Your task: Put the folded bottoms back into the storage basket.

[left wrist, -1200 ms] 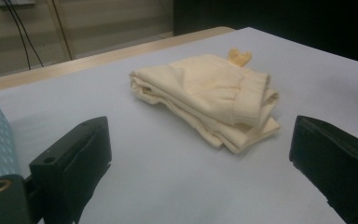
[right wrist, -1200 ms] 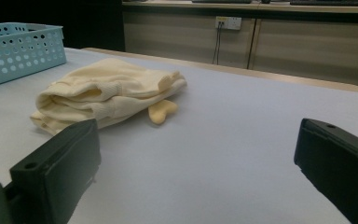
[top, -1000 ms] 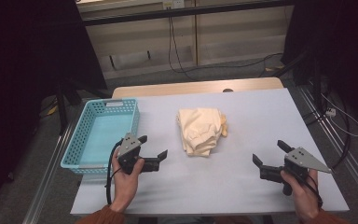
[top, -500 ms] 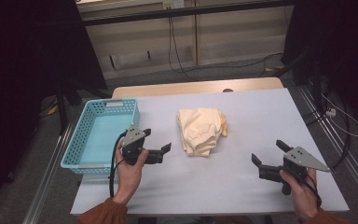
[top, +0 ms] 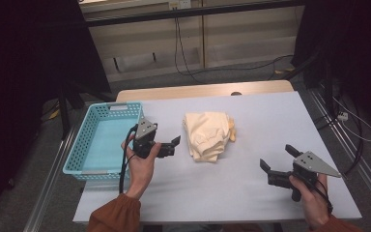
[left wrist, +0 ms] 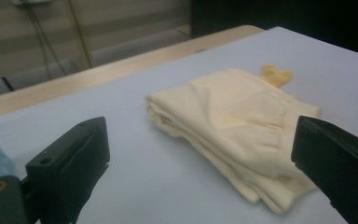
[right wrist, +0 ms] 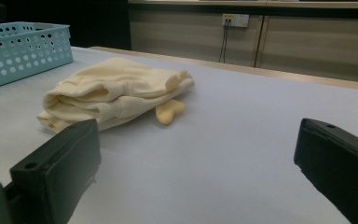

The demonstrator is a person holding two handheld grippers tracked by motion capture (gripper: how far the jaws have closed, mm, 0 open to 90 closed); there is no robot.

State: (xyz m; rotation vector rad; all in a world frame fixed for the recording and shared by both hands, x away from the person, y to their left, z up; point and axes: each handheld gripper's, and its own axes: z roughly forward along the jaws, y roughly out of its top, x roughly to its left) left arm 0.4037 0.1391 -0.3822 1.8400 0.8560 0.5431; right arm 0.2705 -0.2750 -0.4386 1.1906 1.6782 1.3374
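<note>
A folded cream-yellow garment (top: 207, 135) lies in the middle of the pale table (top: 251, 203). In the left gripper view the garment (left wrist: 235, 126) sits just ahead, between the two wide-apart jaws. My left gripper (top: 172, 146) is open and empty, a short way left of the garment and pointing at it. My right gripper (top: 276, 158) is also open and empty, near the front right of the table, well clear of the cloth. From the right gripper view the garment (right wrist: 114, 95) lies off to the left.
A light-blue perforated basket (top: 79, 150) stands at the table's left edge, behind my left hand; its wall (right wrist: 23, 49) appears at the far left of the right gripper view. A wooden strip (top: 203, 91) runs along the table's far edge. Cables hang behind.
My left gripper has moved right and slightly forward, closing the distance to the garment. The right gripper has barely shifted.
</note>
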